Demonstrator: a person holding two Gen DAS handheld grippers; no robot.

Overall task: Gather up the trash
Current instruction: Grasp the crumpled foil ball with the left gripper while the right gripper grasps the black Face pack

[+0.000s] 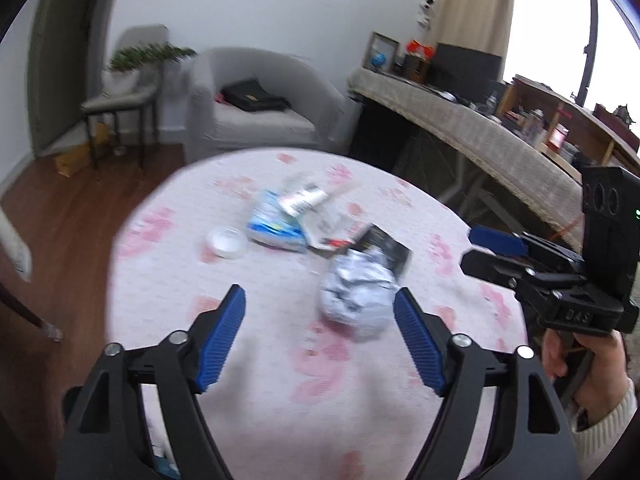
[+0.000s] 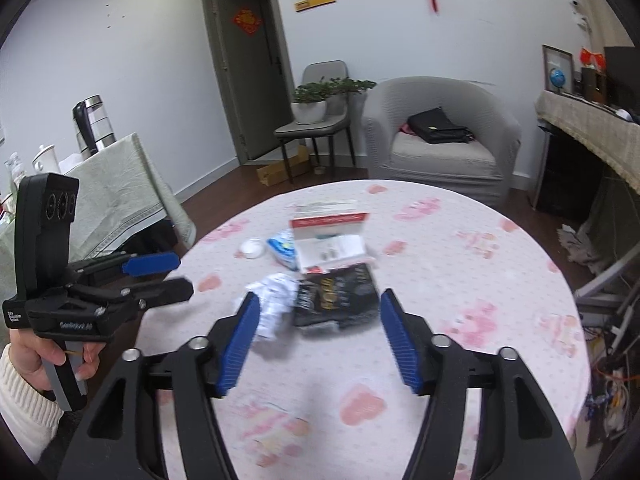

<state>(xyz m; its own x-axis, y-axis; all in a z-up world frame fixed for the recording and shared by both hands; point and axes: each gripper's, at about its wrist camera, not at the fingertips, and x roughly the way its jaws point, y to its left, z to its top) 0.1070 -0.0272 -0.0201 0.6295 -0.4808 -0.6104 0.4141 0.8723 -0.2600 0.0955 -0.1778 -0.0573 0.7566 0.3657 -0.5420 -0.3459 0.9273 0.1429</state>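
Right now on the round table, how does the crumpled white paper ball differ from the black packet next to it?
The crumpled white paper ball is pale and bunched into a rounded lump; the black packet is dark with gold print and lies nearly flat. In the right wrist view the ball sits to the left of the packet, by that gripper's left finger, while the packet lies centred between its fingers. Both rest on the pink-patterned tablecloth, touching each other, and neither is gripped.

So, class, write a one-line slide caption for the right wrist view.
Open right gripper over crumpled white paper and black packet on round pink-patterned table.
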